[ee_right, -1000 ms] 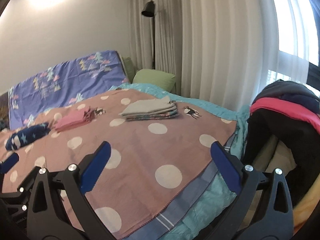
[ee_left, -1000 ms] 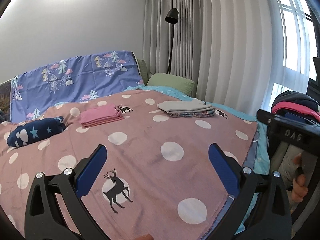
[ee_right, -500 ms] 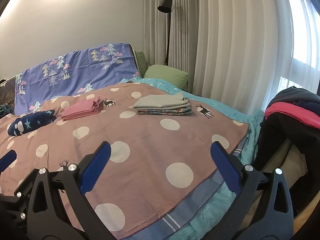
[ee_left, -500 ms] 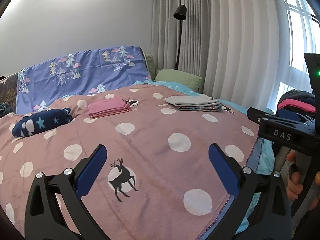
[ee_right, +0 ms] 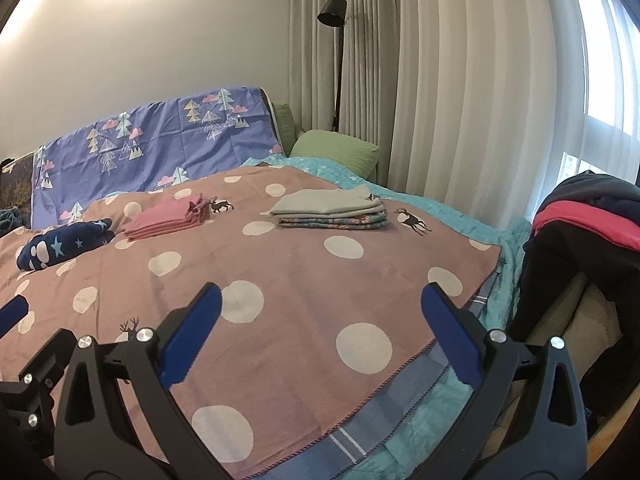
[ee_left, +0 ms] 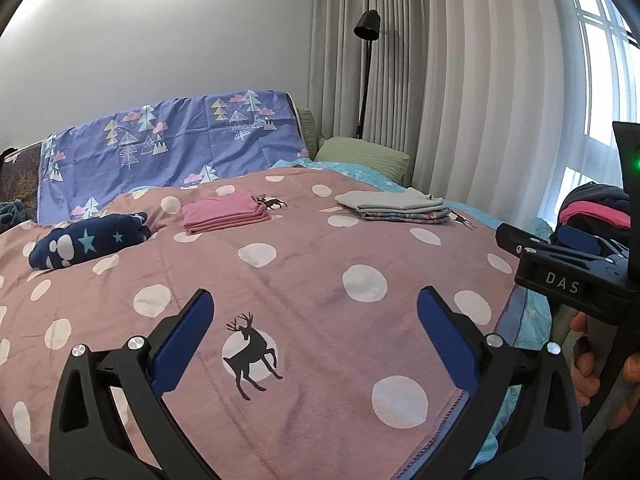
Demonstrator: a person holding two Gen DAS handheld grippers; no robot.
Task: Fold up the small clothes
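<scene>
A folded pink garment (ee_left: pixel 224 214) (ee_right: pixel 166 222), a folded grey and floral stack (ee_left: pixel 394 208) (ee_right: pixel 332 210) and a rolled navy star-print piece (ee_left: pixel 88 242) (ee_right: pixel 64 244) lie on the far part of the pink dotted blanket (ee_left: pixel 304 280) (ee_right: pixel 304 280). My left gripper (ee_left: pixel 314 336) is open and empty above the blanket's near part. My right gripper (ee_right: pixel 318 336) is open and empty near the blanket's right edge; it also shows at the right of the left wrist view (ee_left: pixel 568 256). A pile of unfolded dark and pink clothes (ee_right: pixel 588 216) (ee_left: pixel 592 210) sits to the right of the bed.
A purple tree-print cover (ee_left: pixel 168 152) hangs at the head of the bed, with a green pillow (ee_left: pixel 362 156) beside it. A black floor lamp (ee_left: pixel 366 28) and pale curtains (ee_left: pixel 460 80) stand behind. A turquoise quilt (ee_right: pixel 460 216) shows under the blanket.
Both grippers have tilted and shifted slightly, so the bed sits lower and more level in view. Both stay open and empty. The folded clothes have not moved.
</scene>
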